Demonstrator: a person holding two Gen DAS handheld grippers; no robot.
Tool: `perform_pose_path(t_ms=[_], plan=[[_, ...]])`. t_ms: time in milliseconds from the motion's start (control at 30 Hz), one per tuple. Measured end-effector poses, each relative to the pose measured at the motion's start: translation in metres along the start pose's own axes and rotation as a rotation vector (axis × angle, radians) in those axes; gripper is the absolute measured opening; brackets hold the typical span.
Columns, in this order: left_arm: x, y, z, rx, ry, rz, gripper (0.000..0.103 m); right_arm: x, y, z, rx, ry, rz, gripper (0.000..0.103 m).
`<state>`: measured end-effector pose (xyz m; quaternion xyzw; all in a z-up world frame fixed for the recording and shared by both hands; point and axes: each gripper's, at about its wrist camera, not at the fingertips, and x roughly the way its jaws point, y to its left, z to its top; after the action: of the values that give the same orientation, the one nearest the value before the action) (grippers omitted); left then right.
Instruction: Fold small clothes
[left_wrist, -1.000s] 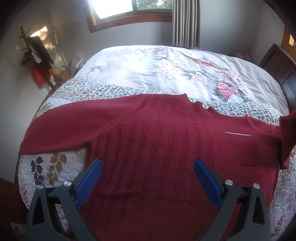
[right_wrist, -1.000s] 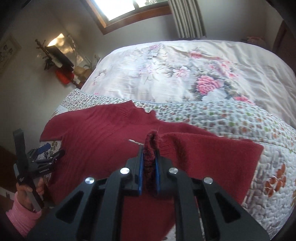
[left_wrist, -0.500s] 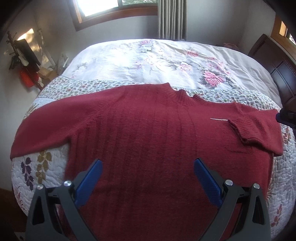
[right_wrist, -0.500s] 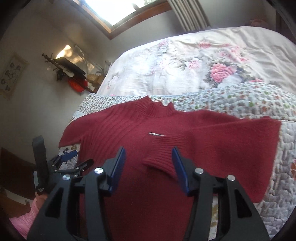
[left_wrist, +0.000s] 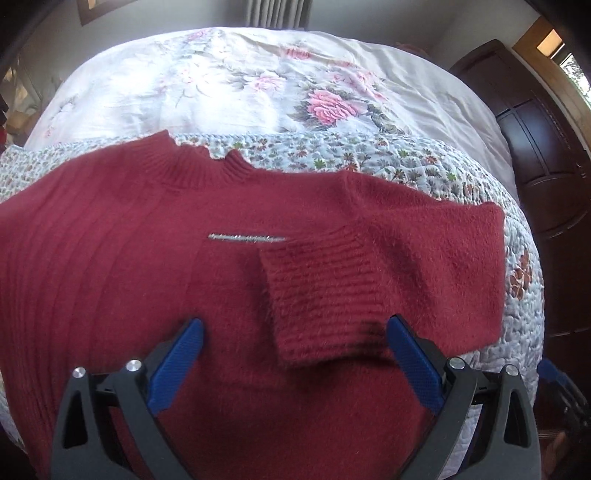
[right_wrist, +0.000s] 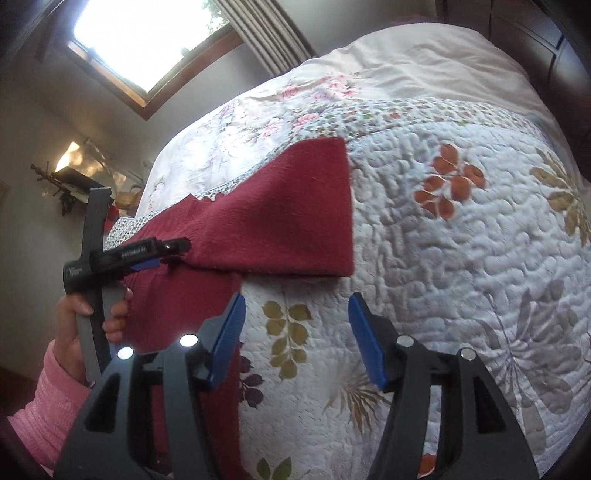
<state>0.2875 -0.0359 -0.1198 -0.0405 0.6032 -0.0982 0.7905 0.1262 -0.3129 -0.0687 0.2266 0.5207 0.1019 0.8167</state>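
A dark red knit sweater (left_wrist: 155, 258) lies flat on the bed, collar away from me. Its right sleeve is folded in across the chest, and the ribbed cuff (left_wrist: 314, 295) rests on the body beside a thin silver bar (left_wrist: 247, 238). My left gripper (left_wrist: 295, 332) hovers open just above the sweater, the cuff's near edge between its blue pads. My right gripper (right_wrist: 295, 306) is open over bare quilt, to the right of the folded sleeve (right_wrist: 288, 214), holding nothing. In the right wrist view, a hand (right_wrist: 92, 310) in a pink sleeve holds the left gripper (right_wrist: 173, 251) over the sweater.
The bed carries a white quilt (right_wrist: 461, 258) with leaf prints and a floral cover (left_wrist: 258, 81) behind it. A dark wooden headboard (left_wrist: 546, 147) stands at the right. A window (right_wrist: 147, 33) and curtain are on the far wall. A cluttered stand (right_wrist: 70, 181) stands at the left wall.
My right gripper opened, dropped the cuff on the sweater's chest and pulled back right over the quilt. My left gripper, still open, moved right toward the folded cuff.
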Motion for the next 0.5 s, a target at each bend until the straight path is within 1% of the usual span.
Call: perform_pose_path(t_ms=[33, 67, 100, 167, 200, 233, 267, 300, 400, 467, 500], plan=[[0.001, -0.007, 0.002, -0.008, -0.006, 0.001, 0.091, -0.004, -0.006, -0.005, 0.009, -0.004, -0.006, 0.059], [0.000, -0.009, 0.005, -0.007, -0.007, 0.004, 0.082, -0.007, -0.011, -0.008, 0.014, -0.006, -0.011, 0.059], [0.001, -0.017, 0.006, 0.003, -0.011, 0.024, 0.071, -0.009, -0.016, -0.009, 0.020, -0.009, -0.016, 0.059], [0.000, -0.021, 0.007, 0.011, -0.030, 0.055, 0.060, -0.013, -0.023, -0.009, 0.033, -0.018, -0.020, 0.059], [-0.003, -0.019, 0.006, 0.005, -0.039, 0.050, 0.044, -0.014, -0.025, -0.009, 0.039, -0.023, -0.019, 0.059], [-0.005, -0.018, 0.007, -0.009, -0.043, 0.018, 0.039, -0.013, -0.024, -0.008, 0.042, -0.026, -0.018, 0.059], [-0.008, -0.016, 0.007, -0.026, -0.046, -0.019, 0.030, -0.012, -0.023, -0.007, 0.043, -0.028, -0.014, 0.059], [-0.013, -0.015, 0.005, -0.039, -0.056, -0.043, 0.025, -0.012, -0.023, -0.006, 0.044, -0.029, -0.012, 0.059], [-0.036, -0.015, 0.004, -0.027, -0.126, -0.057, 0.024, -0.008, -0.020, -0.004, 0.049, -0.026, 0.001, 0.059], [-0.063, -0.007, 0.004, -0.021, -0.199, -0.082, 0.024, -0.006, -0.014, -0.004, 0.040, -0.025, 0.007, 0.059], [-0.076, 0.000, 0.004, -0.020, -0.231, -0.084, 0.024, -0.006, -0.011, -0.004, 0.034, -0.024, 0.008, 0.059]])
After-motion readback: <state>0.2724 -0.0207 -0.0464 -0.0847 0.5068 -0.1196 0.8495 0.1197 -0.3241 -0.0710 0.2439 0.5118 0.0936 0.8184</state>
